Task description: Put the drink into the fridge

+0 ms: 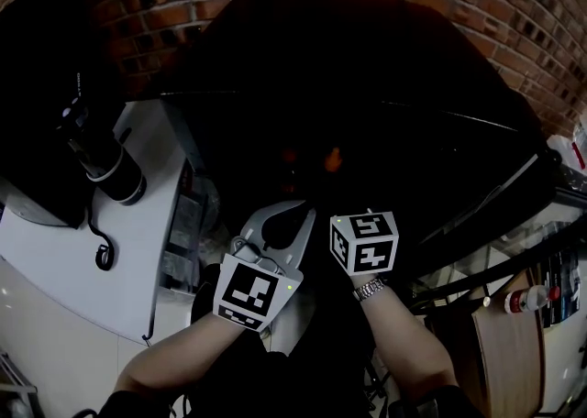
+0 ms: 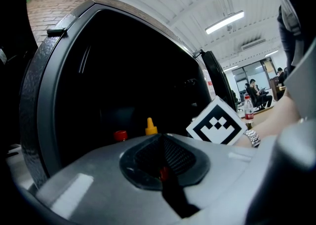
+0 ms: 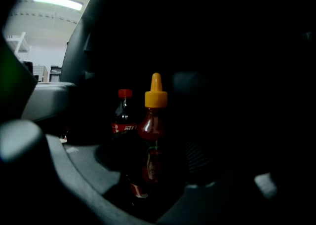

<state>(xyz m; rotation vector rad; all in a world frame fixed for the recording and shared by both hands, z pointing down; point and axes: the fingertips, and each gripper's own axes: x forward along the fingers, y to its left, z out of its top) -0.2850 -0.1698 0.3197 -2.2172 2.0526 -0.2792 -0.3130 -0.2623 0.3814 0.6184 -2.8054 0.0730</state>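
The drink (image 3: 124, 115), a red-capped cola bottle upright in the dark fridge (image 2: 44, 86) just beside a yellow-capped bottle (image 3: 154, 120), is probably stiff, smooth and liquid-heavy, so grip its labelled waist; right gripper (image 3: 155, 169) is spread, left gripper (image 2: 162, 167) pressed together, empty.

Inside the dark fridge (image 3: 232, 61), a red-capped cola bottle (image 3: 123, 118) and a yellow-capped sauce bottle (image 3: 154, 120) are being carried upright, just beside each other, the shelf surface under them being hidden by shadow.
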